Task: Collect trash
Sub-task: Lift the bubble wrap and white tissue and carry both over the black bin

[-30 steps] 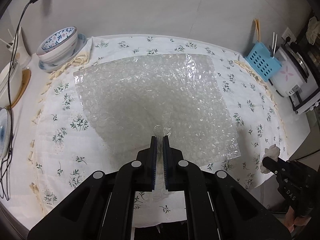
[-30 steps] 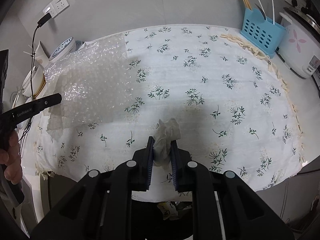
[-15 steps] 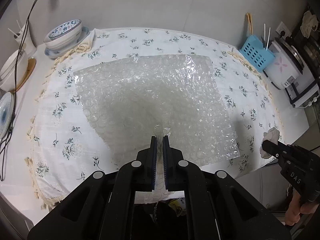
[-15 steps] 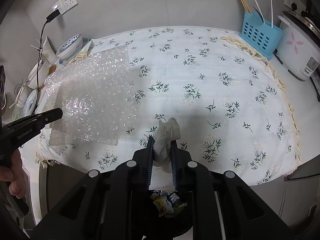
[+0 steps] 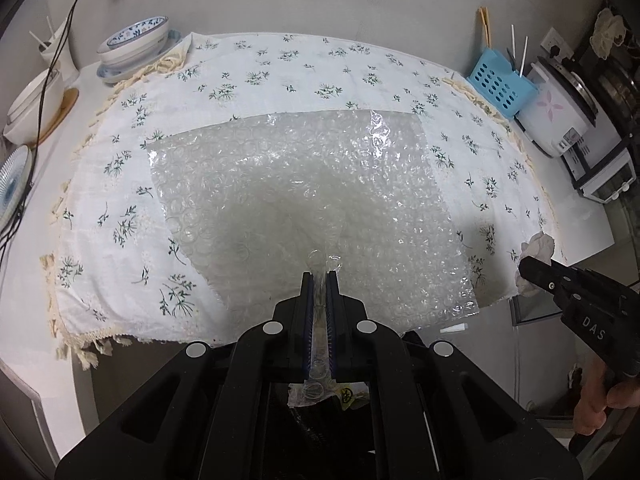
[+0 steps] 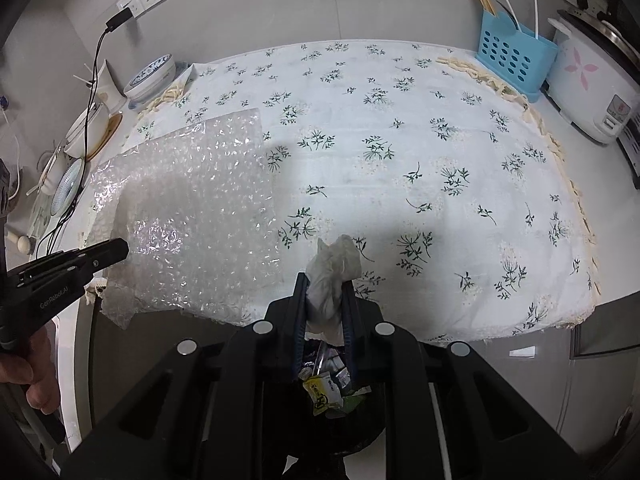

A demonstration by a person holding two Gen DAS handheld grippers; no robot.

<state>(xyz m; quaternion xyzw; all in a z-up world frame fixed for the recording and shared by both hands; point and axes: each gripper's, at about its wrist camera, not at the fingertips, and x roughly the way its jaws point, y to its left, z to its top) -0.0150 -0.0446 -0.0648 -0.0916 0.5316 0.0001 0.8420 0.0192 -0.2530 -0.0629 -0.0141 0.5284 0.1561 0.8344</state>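
A clear bubble wrap sheet (image 5: 304,200) hangs from my left gripper (image 5: 319,276), which is shut on its near edge; most of the sheet lies over the floral tablecloth (image 5: 248,80), and its near part overhangs the front edge. In the right wrist view the same bubble wrap sheet (image 6: 192,216) spreads at the left, with the left gripper (image 6: 116,250) at its corner. My right gripper (image 6: 324,280) is shut on a crumpled white tissue (image 6: 334,276). Below both grippers a dark trash bin (image 6: 328,392) holds wrappers. The right gripper (image 5: 532,270) and tissue also show at the right of the left wrist view.
Stacked bowls (image 5: 132,46) and plates stand at the table's back left, with a black cable (image 5: 60,52) over them. A blue utensil basket (image 6: 516,56) and a white rice cooker (image 6: 592,88) stand at the back right. A person's hand (image 5: 600,404) holds the right gripper's handle.
Both grippers have drawn back toward the table's front edge, the bubble wrap sliding along with the left one. The trash bin has come into view beneath them. Both grips are unchanged.
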